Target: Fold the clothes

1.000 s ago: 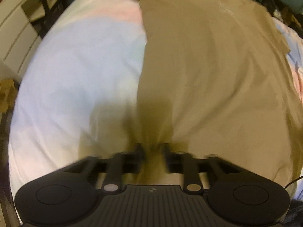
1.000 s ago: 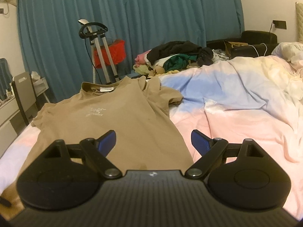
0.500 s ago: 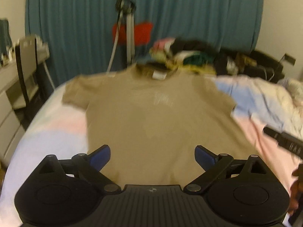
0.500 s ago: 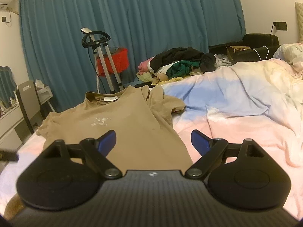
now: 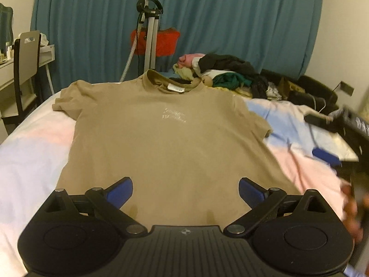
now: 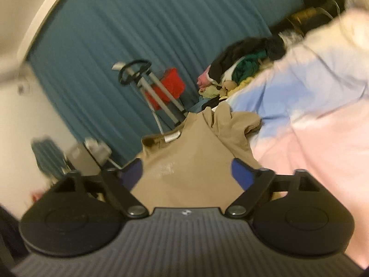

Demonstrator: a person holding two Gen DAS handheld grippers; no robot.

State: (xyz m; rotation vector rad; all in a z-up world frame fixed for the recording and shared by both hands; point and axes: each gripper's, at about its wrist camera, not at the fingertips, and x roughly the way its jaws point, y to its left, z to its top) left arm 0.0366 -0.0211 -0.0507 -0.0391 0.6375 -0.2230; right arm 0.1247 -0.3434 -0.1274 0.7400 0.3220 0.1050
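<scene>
Teal curtains [image 5: 230, 23] hang across the far wall, and in front of them stands a garment steamer [image 5: 150, 34] with a red bag [image 5: 159, 42] on its pole. Below it the bed [image 5: 30, 161] is covered in a pastel pink, blue and white duvet. On that duvet a tan T-shirt [image 5: 166, 143] lies spread flat, front up, its collar and white neck label toward the steamer, its hem nearest the left claw [image 5: 185, 190]. One sleeve reaches out toward the bed's edge on the chair [image 5: 26, 69] side; the other lies slightly rumpled on the opposite side.

Beyond the collar, a heap of unfolded clothes [image 5: 221, 73] in black, green, pink and yellow sits at the bed's far end.

The left claw hovers just above the shirt's hem, blue pads wide apart, gripping nothing. The right claw [image 6: 186, 173] is also spread wide and empty; its view is tilted and blurred, looking across the shirt toward the collar. From the left wrist view it appears as a dark blur [image 5: 341, 138] over the duvet beside the shirt, with a hand [image 5: 352, 210] below it.
</scene>
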